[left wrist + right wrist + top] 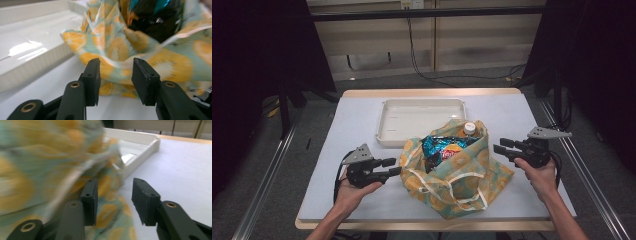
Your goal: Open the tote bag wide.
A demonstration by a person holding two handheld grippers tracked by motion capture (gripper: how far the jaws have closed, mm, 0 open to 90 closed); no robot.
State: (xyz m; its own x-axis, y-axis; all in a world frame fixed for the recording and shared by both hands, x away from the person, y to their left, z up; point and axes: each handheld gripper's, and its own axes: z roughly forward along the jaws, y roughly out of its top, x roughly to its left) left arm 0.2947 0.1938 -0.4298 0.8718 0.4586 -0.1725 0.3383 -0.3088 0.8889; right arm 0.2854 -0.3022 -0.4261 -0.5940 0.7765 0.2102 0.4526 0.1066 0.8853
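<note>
A cloth bag (pixel 462 175) printed with orange slices on pale green stands open in the middle of the table. Inside it are a shiny blue crisp packet (pixel 443 146) and a bottle with a white cap (pixel 469 127). My left gripper (pixel 394 166) is at the bag's left side, open, with its tips just short of the cloth. In the left gripper view the bag's folded edge (pixel 117 50) lies just beyond the parted jaws of that gripper (pixel 115 68). My right gripper (pixel 498 145) is open at the bag's right side. In the right gripper view the blurred cloth (pixel 37 170) lies beside its left jaw.
A white rectangular tray (pixel 422 102) lies behind the bag, towards the far edge of the table. It is also in the left gripper view (pixel 30 50) and in the right gripper view (pixel 140 142). The bag's white drawstring (pixel 452 182) hangs down its front. Bare tabletop (pixel 347 125) flanks the bag.
</note>
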